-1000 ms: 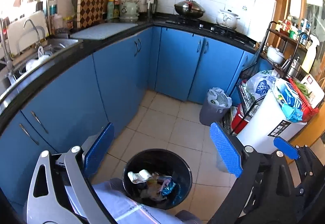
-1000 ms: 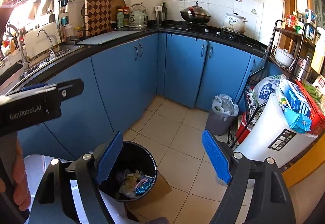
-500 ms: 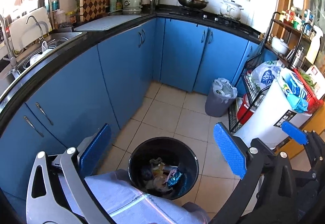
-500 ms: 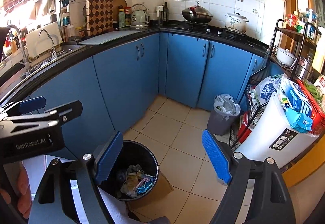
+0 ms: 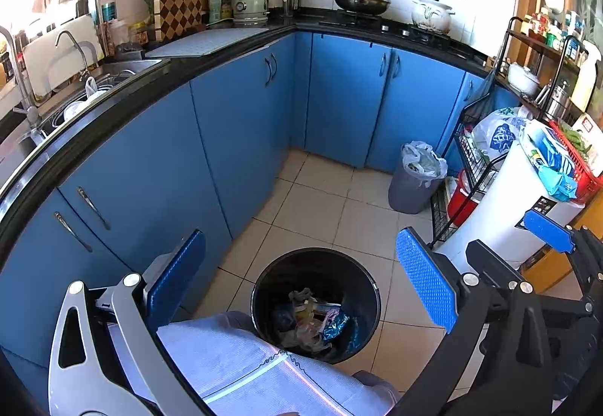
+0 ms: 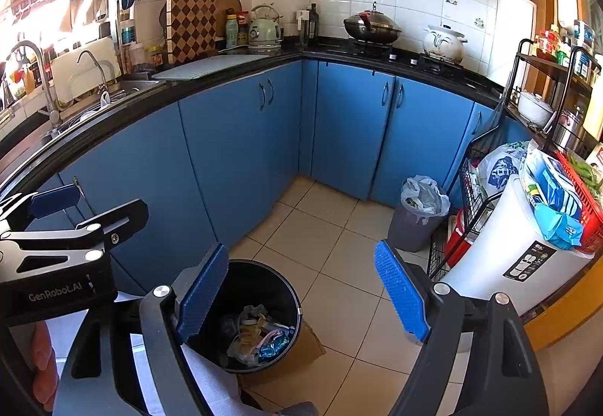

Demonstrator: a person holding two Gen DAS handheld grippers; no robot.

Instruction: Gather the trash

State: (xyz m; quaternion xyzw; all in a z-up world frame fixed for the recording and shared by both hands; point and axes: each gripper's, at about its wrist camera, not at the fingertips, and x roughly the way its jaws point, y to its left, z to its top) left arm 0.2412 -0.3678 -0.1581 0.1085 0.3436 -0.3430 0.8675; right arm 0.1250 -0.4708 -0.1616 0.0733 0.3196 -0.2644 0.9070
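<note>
My left gripper (image 5: 301, 284) hangs over the black bin (image 5: 371, 306), which stands on the tiled floor (image 5: 320, 212) close to the blue cabinets (image 5: 150, 167). Its jaws have just been opening and now stand spread wide, with nothing between the pads; the bin shows in the gap below them. My right gripper (image 6: 301, 295) is also spread and empty, with the bin showing under its left pad.

The trash (image 5: 312, 318) lies in the bottom of the bin: a loose heap of crumpled wrappers, pale plastic, something yellowish, a pinkish scrap and one shiny blue foil piece. The bin's inner wall is dark and glossy, so the far side of the heap fades into shadow and I cannot tell the pieces apart there.

A light blue cloth (image 5: 241, 363) at the lower edge of the left view covers the near rim of the bin, and the frame cuts it off. In the right view, a flat piece of brown cardboard (image 6: 301, 352) sticks out from under the bin; how far it runs beneath I cannot see. The same view shows my left gripper from the side, with part of a hand (image 6: 43, 370) below it at the picture's border.

Farther back, a grey bin (image 5: 410, 186) lined with a plastic bag stands beside a wire rack (image 5: 471, 167).
</note>
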